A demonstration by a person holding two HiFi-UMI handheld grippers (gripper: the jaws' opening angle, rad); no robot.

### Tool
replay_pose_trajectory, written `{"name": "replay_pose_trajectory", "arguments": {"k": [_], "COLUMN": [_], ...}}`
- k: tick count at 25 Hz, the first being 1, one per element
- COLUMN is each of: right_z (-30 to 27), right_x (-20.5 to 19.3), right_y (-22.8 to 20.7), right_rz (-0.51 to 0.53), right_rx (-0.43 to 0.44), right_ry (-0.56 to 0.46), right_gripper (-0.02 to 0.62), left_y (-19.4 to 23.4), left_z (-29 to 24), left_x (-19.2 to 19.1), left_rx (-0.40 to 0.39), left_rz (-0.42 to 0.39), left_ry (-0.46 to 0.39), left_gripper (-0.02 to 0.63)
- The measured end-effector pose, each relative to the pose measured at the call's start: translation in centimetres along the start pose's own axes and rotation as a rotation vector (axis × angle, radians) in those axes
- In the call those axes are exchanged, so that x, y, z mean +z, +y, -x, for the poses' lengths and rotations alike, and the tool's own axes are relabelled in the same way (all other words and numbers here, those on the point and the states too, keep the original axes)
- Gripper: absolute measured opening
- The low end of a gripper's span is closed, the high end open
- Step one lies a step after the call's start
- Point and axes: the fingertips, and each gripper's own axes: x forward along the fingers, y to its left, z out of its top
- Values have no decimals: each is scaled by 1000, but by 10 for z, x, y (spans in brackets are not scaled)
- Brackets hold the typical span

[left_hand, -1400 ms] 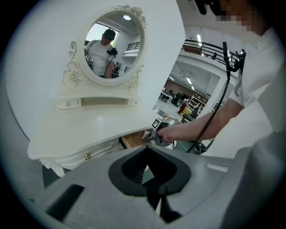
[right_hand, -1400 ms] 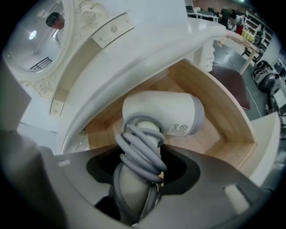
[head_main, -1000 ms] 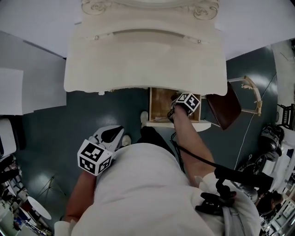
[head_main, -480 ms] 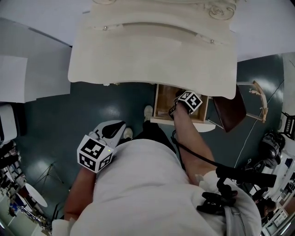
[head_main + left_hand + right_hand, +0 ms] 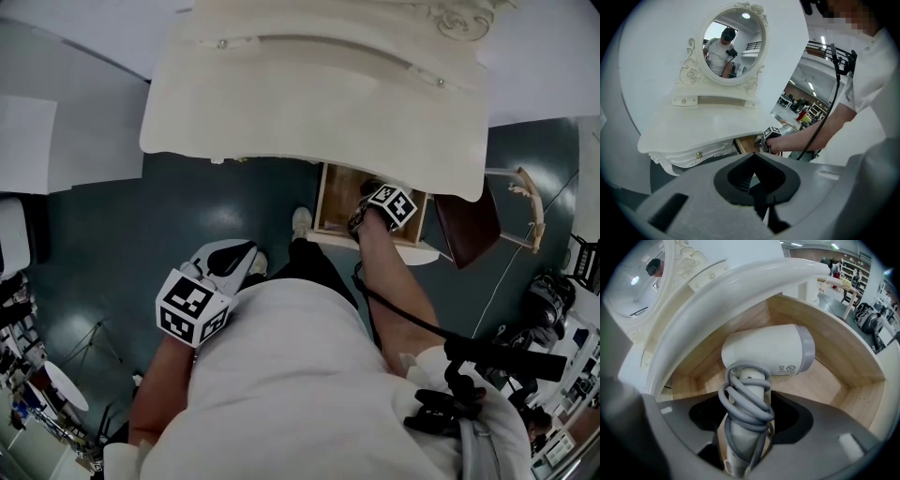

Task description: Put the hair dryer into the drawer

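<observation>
The white hair dryer point(image 5: 768, 355), grey cord wound round its handle, lies inside the open wooden drawer point(image 5: 853, 357) of the cream dressing table point(image 5: 309, 103). My right gripper point(image 5: 745, 446) reaches down into that drawer point(image 5: 330, 202). Its jaws are opening, with the corded handle between them and a gap on either side. The head view shows this right gripper point(image 5: 366, 208) at the drawer's right end. My left gripper point(image 5: 234, 261) hangs by the person's left side over the floor, away from the drawer. In its own view the left gripper point(image 5: 764, 208) holds nothing and its jaws look closed.
An oval mirror point(image 5: 733, 44) stands on the table top. A chair with a brown seat point(image 5: 469, 225) stands just right of the drawer. A black cable point(image 5: 403, 314) runs along the right arm. The floor point(image 5: 187, 216) is dark teal, with cluttered gear at the right edge.
The head view has drifted a little, so the table sits slightly further right. Both grippers keep their places; the right one stays in the drawer.
</observation>
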Motion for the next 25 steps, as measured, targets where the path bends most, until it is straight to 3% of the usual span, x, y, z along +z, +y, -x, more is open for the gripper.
{"name": "replay_pose_trajectory", "arguments": {"k": [11, 25], "right_z": [11, 62], "right_x": [-4, -1], "right_y": [2, 11], "right_rz": [11, 64], "right_rx": [22, 36], "right_ry": [-12, -104], "right_gripper": [295, 264], "left_y": [-3, -5], "left_z": [15, 58], "left_x": [-7, -24], "left_rx": [-4, -33], "left_rz": [-28, -82], "left_ry": [-20, -82], "left_gripper": [-3, -3]}}
